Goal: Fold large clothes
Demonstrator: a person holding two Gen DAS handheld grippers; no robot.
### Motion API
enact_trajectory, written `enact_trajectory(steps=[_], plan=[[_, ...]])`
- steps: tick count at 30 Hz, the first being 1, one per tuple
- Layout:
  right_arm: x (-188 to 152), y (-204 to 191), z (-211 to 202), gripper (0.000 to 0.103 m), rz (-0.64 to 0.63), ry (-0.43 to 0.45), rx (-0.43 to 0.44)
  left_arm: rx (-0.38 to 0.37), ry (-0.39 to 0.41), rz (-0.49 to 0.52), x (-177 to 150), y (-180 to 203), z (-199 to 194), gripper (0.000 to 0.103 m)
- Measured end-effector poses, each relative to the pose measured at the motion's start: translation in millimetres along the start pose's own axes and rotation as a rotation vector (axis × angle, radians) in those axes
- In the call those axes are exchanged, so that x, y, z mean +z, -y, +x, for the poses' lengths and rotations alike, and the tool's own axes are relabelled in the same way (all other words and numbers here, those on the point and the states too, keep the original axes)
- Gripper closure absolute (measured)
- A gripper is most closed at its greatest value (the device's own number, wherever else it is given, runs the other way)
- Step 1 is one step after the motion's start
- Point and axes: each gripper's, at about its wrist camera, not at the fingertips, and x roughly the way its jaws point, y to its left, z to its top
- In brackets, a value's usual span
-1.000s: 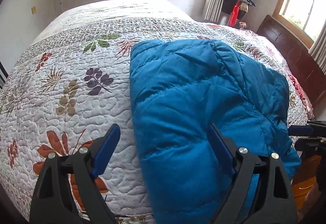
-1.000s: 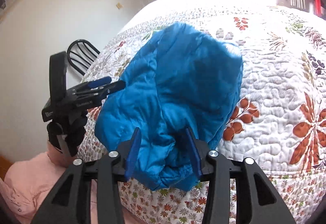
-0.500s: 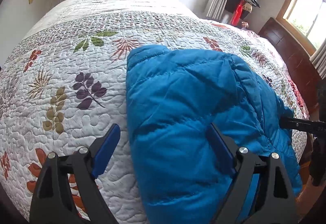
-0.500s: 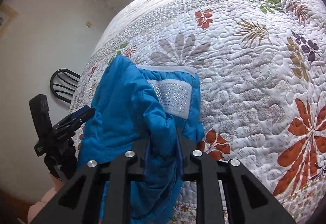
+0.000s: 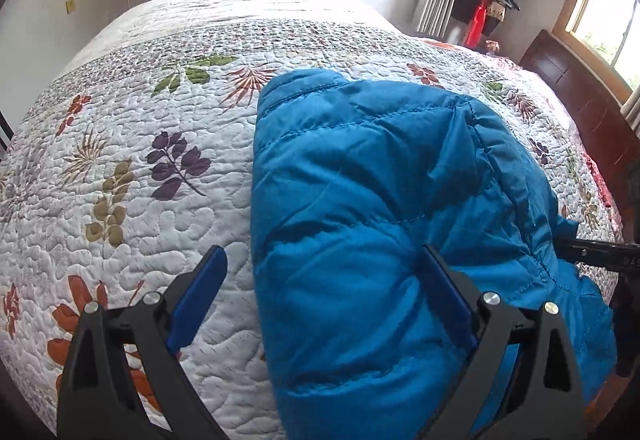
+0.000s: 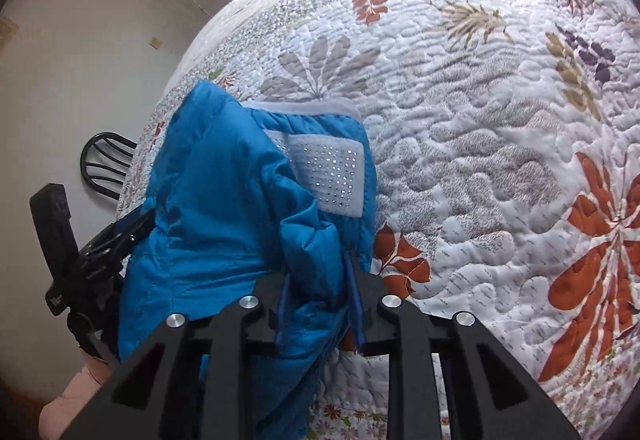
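Observation:
A blue quilted jacket [image 5: 380, 168] lies on the floral bed quilt [image 5: 140, 120], its near end hanging over the bed's edge. My left gripper [image 5: 320, 252] hovers just above it, jaws wide and still opening. One finger is over the quilt and the other over the jacket, and the jacket's left edge lies between them unpinched. My right gripper [image 6: 318, 264] has a puffy fold of the jacket [image 6: 216, 200] squeezed between its narrow jaws, which are opening slightly. A grey studded patch [image 6: 332, 176] shows on the jacket. The left gripper [image 6: 112, 236] appears beyond the jacket.
The quilt [image 6: 480, 120] spreads wide to the right in the right wrist view. A black chair [image 6: 106, 168] stands by the wall past the bed's corner. A dark wooden headboard [image 5: 580, 100] and a coat stand [image 5: 496, 0] are at the far right. Pink cloth [image 6: 80, 388] lies below.
My right gripper went from open around the jacket's hanging end to closed on a fold, rolling and dropping closer. The grey studded patch came into view. My left gripper edged nearer, jaws slightly wider.

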Motion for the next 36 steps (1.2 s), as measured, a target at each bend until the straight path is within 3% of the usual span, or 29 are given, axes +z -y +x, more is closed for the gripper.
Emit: enact_trajectory(steps=[3, 7, 10, 13, 18, 28, 36], plan=[[3.3, -21.7, -32.3, 0.066, -0.064, 0.104, -0.095, -0.007, 0.019, 0.016, -1.0, 3.9, -15.7, 0.009], [7.8, -57.3, -53.3, 0.065, -0.164, 0.156, -0.082, -0.016, 0.06, 0.045, -2.1, 14.7, -35.3, 0.009], [7.4, -87.2, -40.6, 0.065, -0.258, 0.104, -0.021, -0.047, 0.063, 0.054, -4.2, 22.2, -42.5, 0.009], [3.4, -103.9, -16.6, 0.065, -0.317, 0.041, -0.037, -0.064, 0.043, 0.056, -7.8, 26.2, -37.6, 0.009], [-2.0, -94.2, 13.5, 0.065, -0.31, -0.015, -0.107, -0.009, -0.017, 0.041, -11.5, 11.8, -12.0, 0.008], [-8.2, -70.9, 41.5, 0.066, -0.264, -0.055, -0.069, -0.1, -0.109, -0.002, -14.6, -3.8, 17.2, 0.007], [-8.6, -71.4, 45.5, 0.067, -0.268, -0.044, -0.068, -0.084, -0.096, 0.02, -18.3, -1.7, 19.3, 0.007]])
